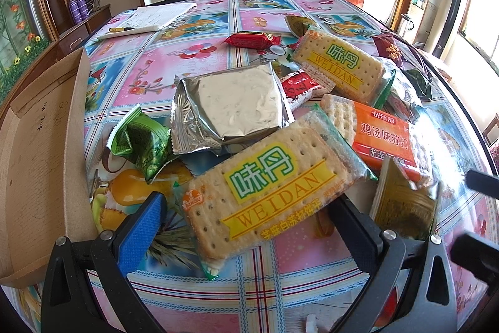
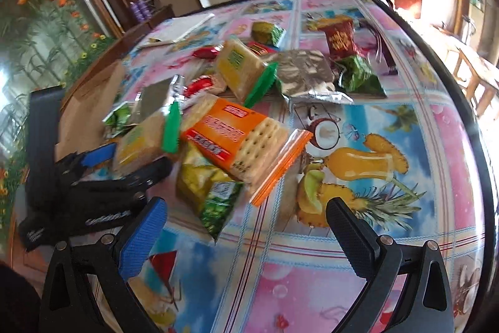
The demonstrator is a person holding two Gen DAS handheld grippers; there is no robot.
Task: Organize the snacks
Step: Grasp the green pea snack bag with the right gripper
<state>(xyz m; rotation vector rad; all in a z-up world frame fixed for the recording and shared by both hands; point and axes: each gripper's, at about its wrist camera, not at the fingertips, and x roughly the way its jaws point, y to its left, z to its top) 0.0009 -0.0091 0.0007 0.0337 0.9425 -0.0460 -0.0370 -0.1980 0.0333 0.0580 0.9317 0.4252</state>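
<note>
The left gripper (image 1: 249, 211) is spread wide around the near cracker pack (image 1: 268, 186), its fingers at either side and not clenched – the pack lies on the tablecloth (image 1: 280, 280) at the front of the snack pile, beside a cardboard box (image 1: 37, 161). The right gripper (image 2: 246, 217) hangs released above the table, near a green packet (image 2: 212, 192) and the orange cracker pack (image 2: 237, 139)

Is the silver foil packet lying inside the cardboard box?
No, the foil packet lies on the table, right of the box.
</note>
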